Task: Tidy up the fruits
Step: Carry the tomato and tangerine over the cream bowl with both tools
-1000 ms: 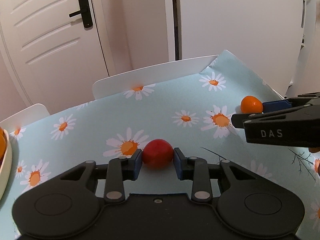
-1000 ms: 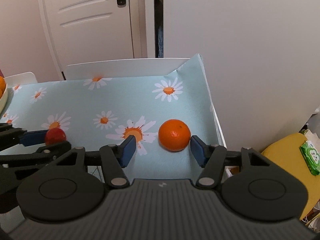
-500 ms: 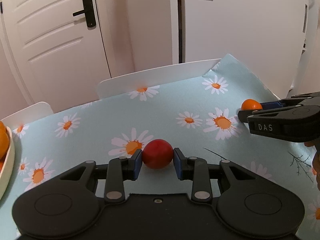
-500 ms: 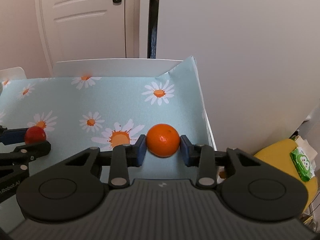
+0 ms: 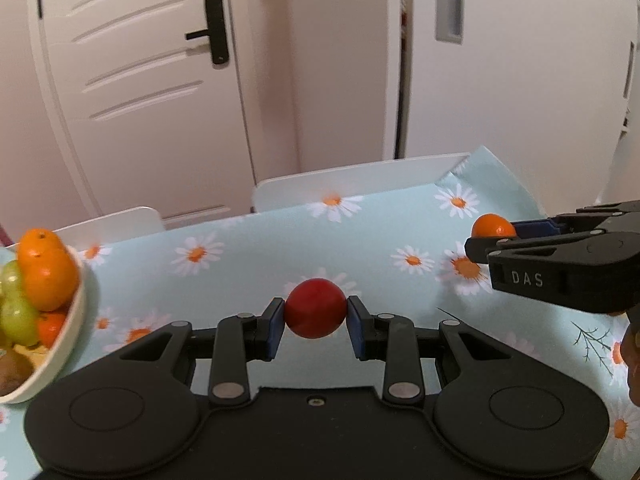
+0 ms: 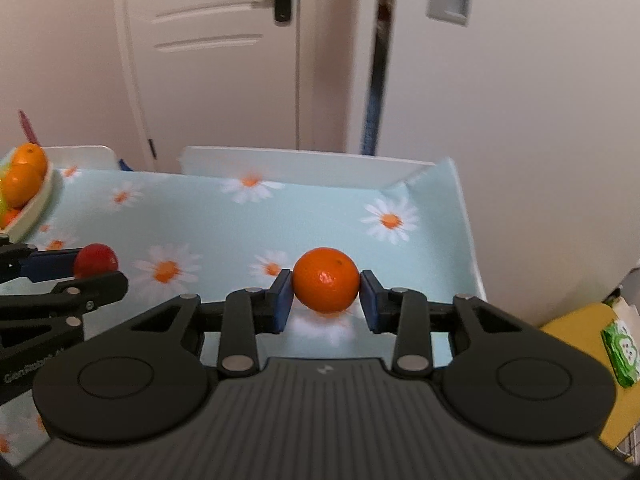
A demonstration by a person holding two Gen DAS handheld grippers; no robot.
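Observation:
My left gripper (image 5: 315,320) is shut on a small red fruit (image 5: 315,307) and holds it above the daisy-print tablecloth (image 5: 248,248). My right gripper (image 6: 325,300) is shut on an orange (image 6: 325,279), also lifted off the cloth. In the left wrist view the right gripper (image 5: 496,238) shows at the right with the orange (image 5: 492,226). In the right wrist view the left gripper (image 6: 76,272) shows at the left with the red fruit (image 6: 95,260). A white fruit bowl (image 5: 68,340) at the left holds oranges, green fruits and a kiwi; it also shows in the right wrist view (image 6: 38,204).
Two white chair backs (image 5: 352,184) stand at the table's far edge. White doors and a wall lie behind. The table's right edge (image 6: 472,248) drops off; a yellow thing (image 6: 576,352) with a green packet (image 6: 622,354) lies below it.
Both grippers have risen with their fruits and swung left, which brings the fruit bowl into view. The right gripper closed on the orange about one second ago.

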